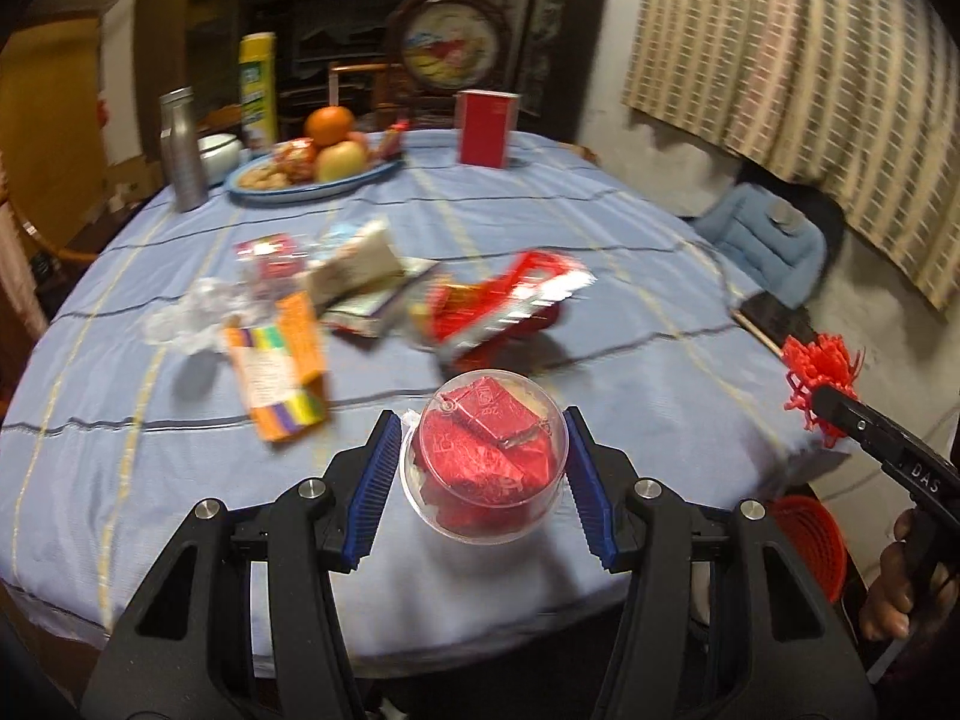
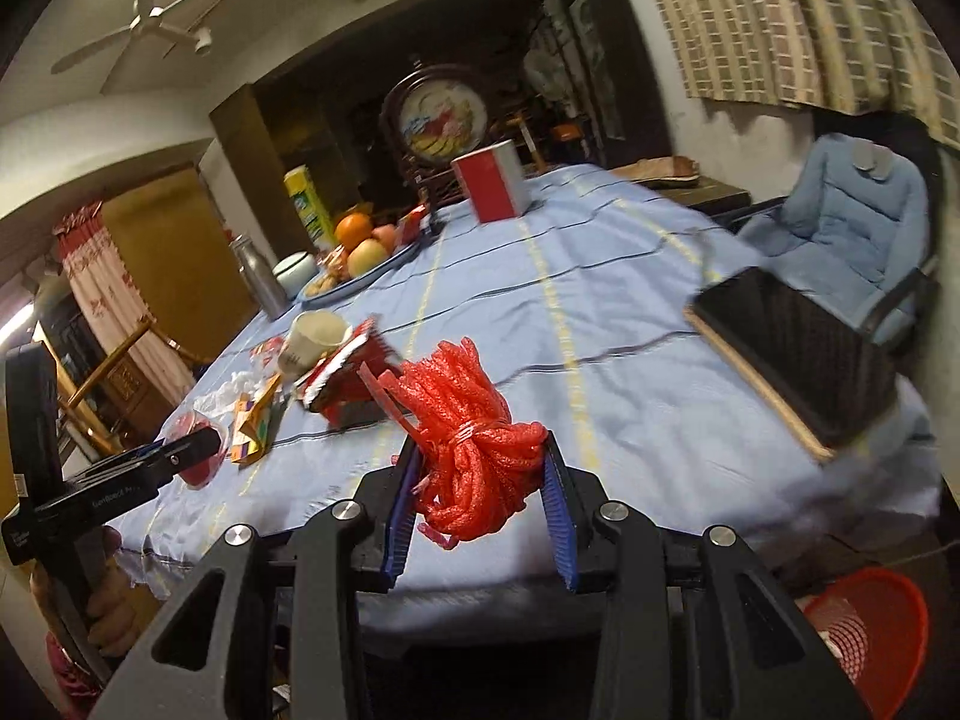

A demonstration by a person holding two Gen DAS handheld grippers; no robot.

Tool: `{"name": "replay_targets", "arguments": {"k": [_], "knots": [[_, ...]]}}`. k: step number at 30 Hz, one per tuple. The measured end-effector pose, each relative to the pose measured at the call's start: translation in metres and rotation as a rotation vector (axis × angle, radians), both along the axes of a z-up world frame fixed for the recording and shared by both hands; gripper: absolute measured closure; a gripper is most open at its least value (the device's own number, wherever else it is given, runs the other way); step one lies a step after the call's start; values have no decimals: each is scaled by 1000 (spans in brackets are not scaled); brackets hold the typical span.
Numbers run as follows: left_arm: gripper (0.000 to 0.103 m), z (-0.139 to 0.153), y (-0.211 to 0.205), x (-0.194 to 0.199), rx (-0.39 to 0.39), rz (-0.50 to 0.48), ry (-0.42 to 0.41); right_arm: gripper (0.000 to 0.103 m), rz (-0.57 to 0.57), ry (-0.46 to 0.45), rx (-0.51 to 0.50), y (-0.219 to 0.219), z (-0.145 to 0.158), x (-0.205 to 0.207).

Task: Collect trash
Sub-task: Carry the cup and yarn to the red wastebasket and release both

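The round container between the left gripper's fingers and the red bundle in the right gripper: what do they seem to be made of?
Round container: probably clear hard plastic, glossy; red packets show through it.
Red bundle: seemingly foam netting, matte; soft puffy tied strands.

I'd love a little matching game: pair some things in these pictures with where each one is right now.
Things:
1. clear cup
2. red netting
3. orange
4. red basket

Places:
A. on the fruit plate
B. on the floor beside the table
C. between the jaws of the left gripper
D. held by the right gripper

Pairs: 1-C, 2-D, 3-A, 4-B
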State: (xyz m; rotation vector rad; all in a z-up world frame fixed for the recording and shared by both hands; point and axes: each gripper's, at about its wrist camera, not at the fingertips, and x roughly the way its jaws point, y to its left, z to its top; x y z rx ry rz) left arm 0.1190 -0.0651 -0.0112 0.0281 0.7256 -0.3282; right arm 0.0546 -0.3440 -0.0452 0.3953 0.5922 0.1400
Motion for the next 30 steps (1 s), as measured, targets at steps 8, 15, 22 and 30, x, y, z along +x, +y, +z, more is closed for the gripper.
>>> {"name": "replay_targets", "arguments": {"k": [8, 15, 22, 30], "knots": [[49, -7, -91, -20, 43, -194, 7, 65, -198, 34, -6, -83, -27, -64], [49, -28, -174, -29, 78, -371, 42, 62, -370, 199, 35, -155, -98, -108], [49, -58, -259, -41, 146, -542, 85, 42, -473, 343, 138, -201, -168, -126], [49, -84, -345, -68, 214, -725, 114, 30, -599, 260, 176, -240, -166, -155]]}}
